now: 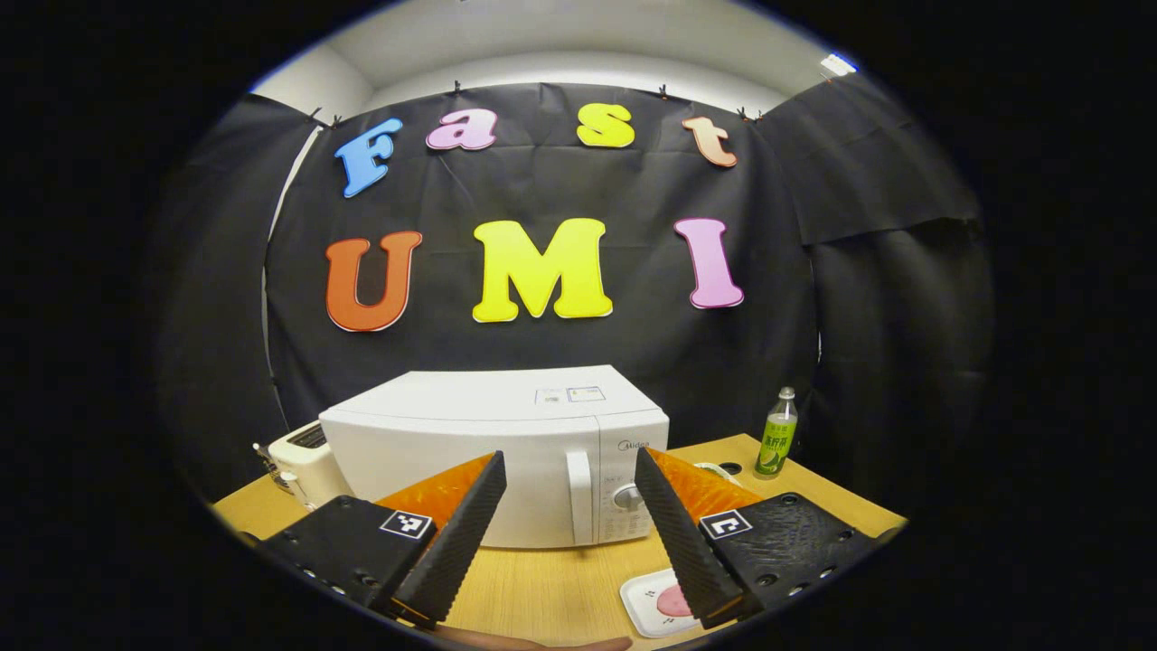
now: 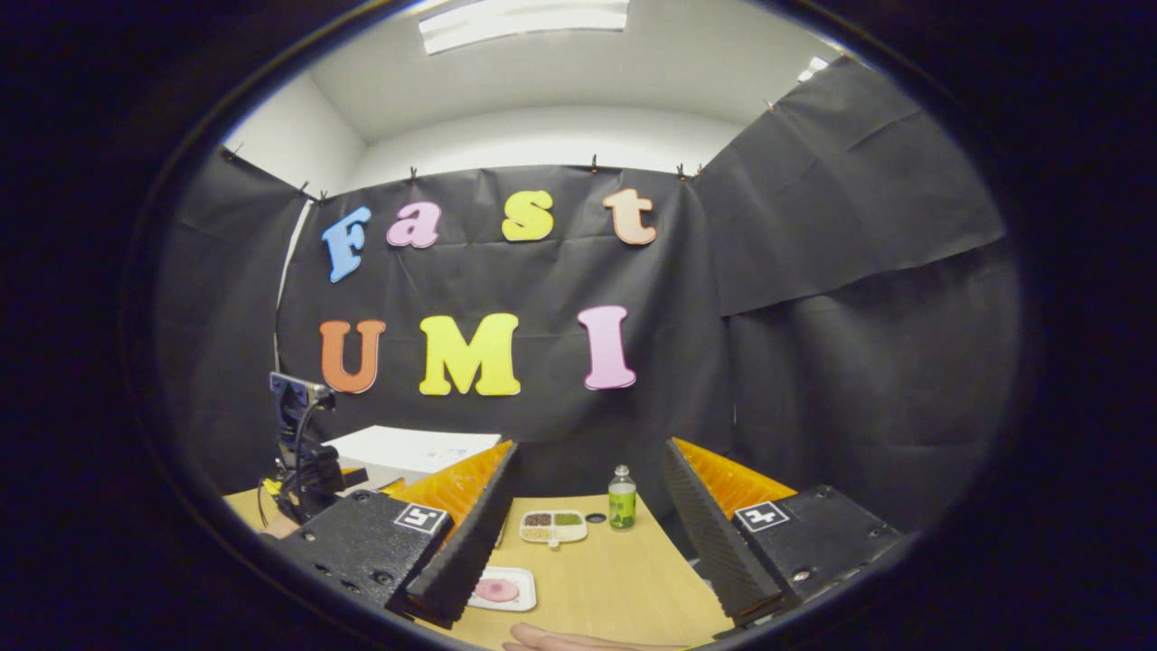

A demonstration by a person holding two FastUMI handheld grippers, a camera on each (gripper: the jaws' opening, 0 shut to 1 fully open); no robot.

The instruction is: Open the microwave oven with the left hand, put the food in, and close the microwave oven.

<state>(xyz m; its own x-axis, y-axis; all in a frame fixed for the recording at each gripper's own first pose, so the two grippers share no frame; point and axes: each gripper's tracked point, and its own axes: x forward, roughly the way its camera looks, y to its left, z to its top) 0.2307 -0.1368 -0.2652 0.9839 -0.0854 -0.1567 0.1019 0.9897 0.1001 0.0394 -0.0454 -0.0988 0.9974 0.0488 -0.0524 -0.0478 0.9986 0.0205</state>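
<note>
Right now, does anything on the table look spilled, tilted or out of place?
Nothing stands out. The microwave sits square with its door shut, the bottle stands upright, and the plate of food lies flat.

Green bottle (image 1: 776, 433), toaster (image 1: 305, 459), sectioned tray (image 2: 553, 525) on table (image 2: 615, 579).

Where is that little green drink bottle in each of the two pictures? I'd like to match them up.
Left gripper view: the green bottle stands at the right, on the table's far corner, right of the microwave.
Right gripper view: the green bottle stands near the middle, at the table's far edge, between the right gripper's fingers.
Shared landmark: the white plate with pink food on the table in front.
</note>
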